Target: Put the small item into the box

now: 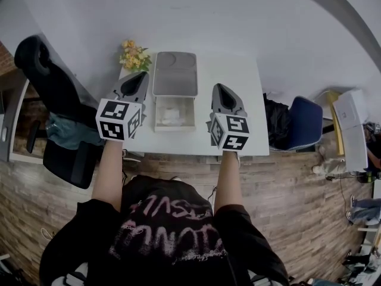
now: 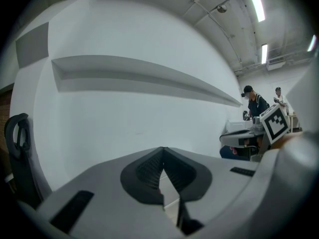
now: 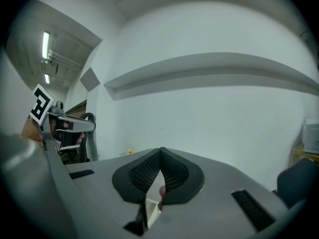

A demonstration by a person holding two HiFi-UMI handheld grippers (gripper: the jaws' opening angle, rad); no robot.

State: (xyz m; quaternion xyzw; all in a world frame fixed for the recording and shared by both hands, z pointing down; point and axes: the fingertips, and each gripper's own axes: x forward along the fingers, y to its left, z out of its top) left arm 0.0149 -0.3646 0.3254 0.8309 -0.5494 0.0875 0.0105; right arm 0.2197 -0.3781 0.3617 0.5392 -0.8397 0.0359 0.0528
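An open grey box [image 1: 157, 113] stands at the middle of the white table [image 1: 232, 70], its lid [image 1: 174, 73] folded back flat behind it. Something white and crumpled [image 1: 171, 115] lies inside. My left gripper [image 1: 141, 76] hovers just left of the box, shut with nothing in it; in its own view the left gripper [image 2: 162, 151] has its pads meeting at the tip. My right gripper [image 1: 219, 88] hovers right of the box. In its own view the right gripper [image 3: 160, 151] also looks shut. A small reddish spot [image 3: 160, 190] shows in the gap beneath its pads; I cannot tell what it is.
Yellow flowers [image 1: 134, 55] stand at the table's far left corner. A black office chair [image 1: 56, 94] is left of the table, a blue chair [image 1: 305, 123] right of it. A white wall rises behind. People [image 2: 255, 103] stand far off in the left gripper view.
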